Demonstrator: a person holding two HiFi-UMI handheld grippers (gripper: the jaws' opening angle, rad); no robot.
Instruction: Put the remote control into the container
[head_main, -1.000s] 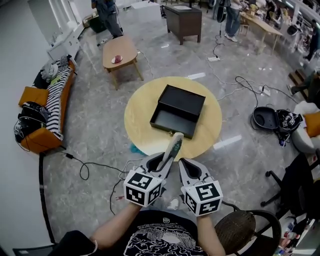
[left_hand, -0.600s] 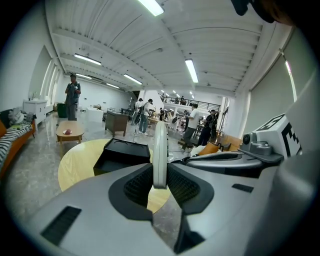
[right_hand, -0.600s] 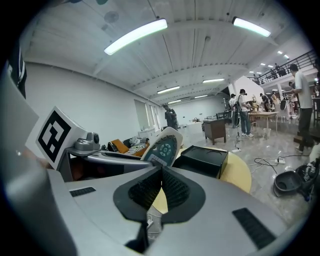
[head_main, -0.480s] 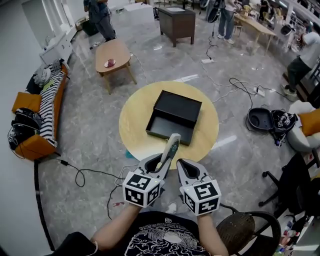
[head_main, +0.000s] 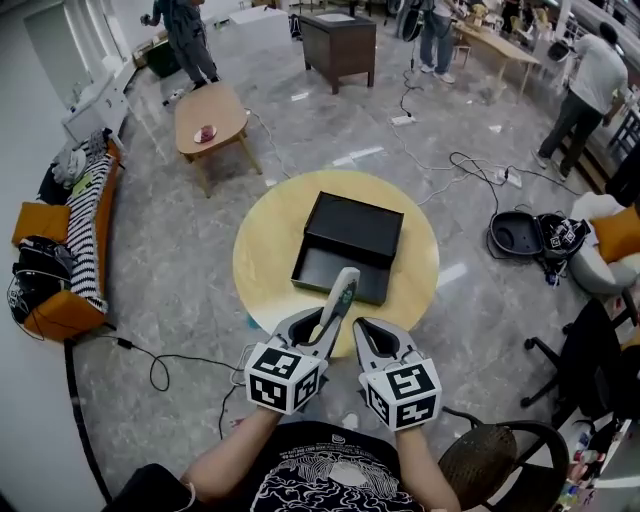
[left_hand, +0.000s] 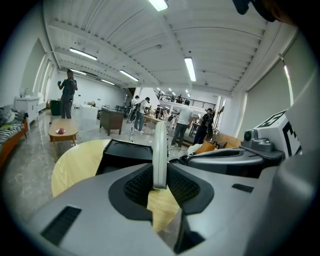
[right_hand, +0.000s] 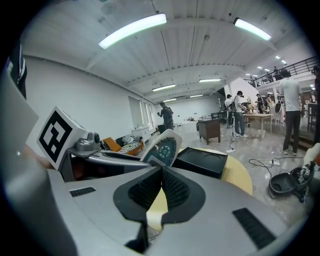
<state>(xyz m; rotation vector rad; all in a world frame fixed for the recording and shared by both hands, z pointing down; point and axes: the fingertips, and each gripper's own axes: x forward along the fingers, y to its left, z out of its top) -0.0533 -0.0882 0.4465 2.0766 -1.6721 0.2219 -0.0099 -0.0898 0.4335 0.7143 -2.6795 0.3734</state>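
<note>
Pale grey plastic, slim and rigid, the remote control (head_main: 342, 292) looks light and a little slick, so it is best pinched across its flat faces near the lower end. The left hand-held gripper (head_main: 323, 326) is clamped there, holding it upright over the near edge of the round wooden desk (head_main: 262, 262), short of the open black container (head_main: 336, 268). The right hand-held gripper (head_main: 369, 333), just to the right, has its jaws together and holds nothing.

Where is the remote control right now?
Head view, left of centre: the remote control is clamped in the left gripper, over the round table's near edge, short of the container.
</note>
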